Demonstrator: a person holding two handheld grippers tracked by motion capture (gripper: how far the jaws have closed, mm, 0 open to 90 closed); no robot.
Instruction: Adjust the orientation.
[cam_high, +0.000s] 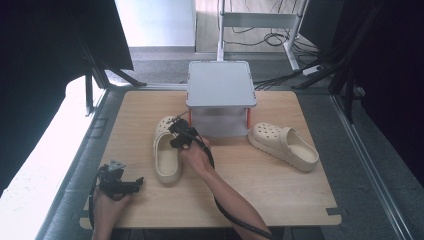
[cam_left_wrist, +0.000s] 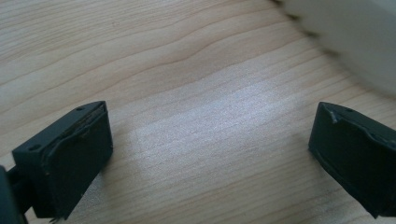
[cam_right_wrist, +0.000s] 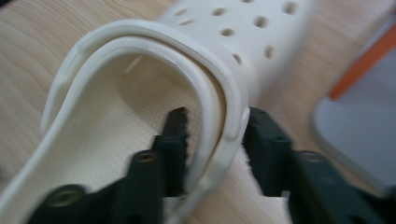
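Two cream clogs lie on the wooden table (cam_high: 280, 190). The left clog (cam_high: 166, 160) points away from me, just left of centre. My right gripper (cam_high: 176, 134) is at its right rim. In the right gripper view one jaw is inside the clog (cam_right_wrist: 116, 116) and the other outside, and my right gripper (cam_right_wrist: 215, 135) is shut on the side wall and folded strap. The right clog (cam_high: 285, 145) lies tilted at the right, untouched. My left gripper (cam_high: 138, 182) rests near the front left corner. It (cam_left_wrist: 210, 140) stands open over bare wood, with a blurred edge of the clog (cam_left_wrist: 355, 42) at the upper right.
A grey stand (cam_high: 220, 82) with orange legs sits at the back centre of the table, close behind the left clog's toe; its corner (cam_right_wrist: 359, 116) is to the right of the right gripper. Black stands and cables border the table.
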